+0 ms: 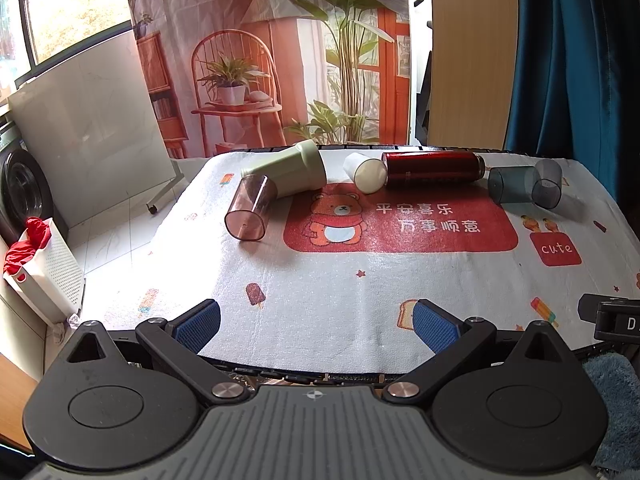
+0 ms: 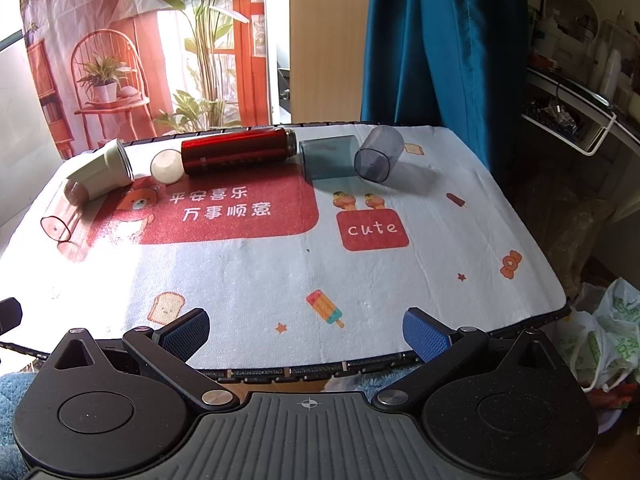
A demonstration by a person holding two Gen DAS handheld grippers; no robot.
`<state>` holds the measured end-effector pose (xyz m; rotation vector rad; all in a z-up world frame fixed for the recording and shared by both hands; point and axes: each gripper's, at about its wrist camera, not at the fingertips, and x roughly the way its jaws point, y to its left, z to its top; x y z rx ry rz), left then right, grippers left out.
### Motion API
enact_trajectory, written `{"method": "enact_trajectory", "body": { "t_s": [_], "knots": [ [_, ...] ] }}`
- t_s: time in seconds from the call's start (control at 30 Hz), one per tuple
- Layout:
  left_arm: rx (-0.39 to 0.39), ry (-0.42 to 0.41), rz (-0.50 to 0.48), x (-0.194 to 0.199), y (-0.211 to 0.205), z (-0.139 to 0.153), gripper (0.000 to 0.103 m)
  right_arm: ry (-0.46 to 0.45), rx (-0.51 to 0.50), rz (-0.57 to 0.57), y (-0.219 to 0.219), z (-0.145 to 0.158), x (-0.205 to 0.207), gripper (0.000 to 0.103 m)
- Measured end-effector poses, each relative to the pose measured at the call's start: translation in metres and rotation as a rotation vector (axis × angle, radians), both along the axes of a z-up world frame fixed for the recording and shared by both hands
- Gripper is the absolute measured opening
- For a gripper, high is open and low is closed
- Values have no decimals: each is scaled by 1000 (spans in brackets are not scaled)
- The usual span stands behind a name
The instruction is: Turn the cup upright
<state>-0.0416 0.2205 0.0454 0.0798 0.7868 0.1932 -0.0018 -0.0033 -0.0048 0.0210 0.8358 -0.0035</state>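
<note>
Several cups lie on their sides along the far edge of the table. From left: a clear pink cup (image 1: pixel 249 212) (image 2: pixel 64 214), a sage green cup (image 1: pixel 290 172) (image 2: pixel 105 170), a white cup (image 1: pixel 366 172) (image 2: pixel 167 165), a red metal bottle (image 1: pixel 434 169) (image 2: pixel 239 151), a dark teal cup (image 1: pixel 512 185) (image 2: pixel 328 157) and a grey clear cup (image 1: pixel 549 184) (image 2: pixel 379 153). My left gripper (image 1: pixel 316 326) and right gripper (image 2: pixel 306 334) are both open and empty, low at the near table edge, far from the cups.
A printed cloth with a red bear panel (image 1: pixel 400 220) (image 2: pixel 224 212) covers the table. A white laundry bin (image 1: pixel 44 272) stands on the floor at left. A blue curtain (image 2: pixel 440 40) and a shelf rack (image 2: pixel 580 120) are at right; bags (image 2: pixel 604 340) lie below.
</note>
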Motion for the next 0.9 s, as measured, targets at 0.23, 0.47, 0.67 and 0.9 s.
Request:
{"method": "enact_trajectory", "body": {
  "t_s": [0.23,0.47,0.67,0.9],
  "knots": [
    [-1,-5,1,0,1,2,103,1,0,0,0,0,0,103],
    [-4,7,10,7,5,0,103,16,-11,11,4,-15,2,103],
    [0,11,39,19,12,1,103,35,-20,30,11,-14,14,103],
    [4,-25,45,24,15,15,103,35,-11,37,13,-5,27,103]
  ]
}}
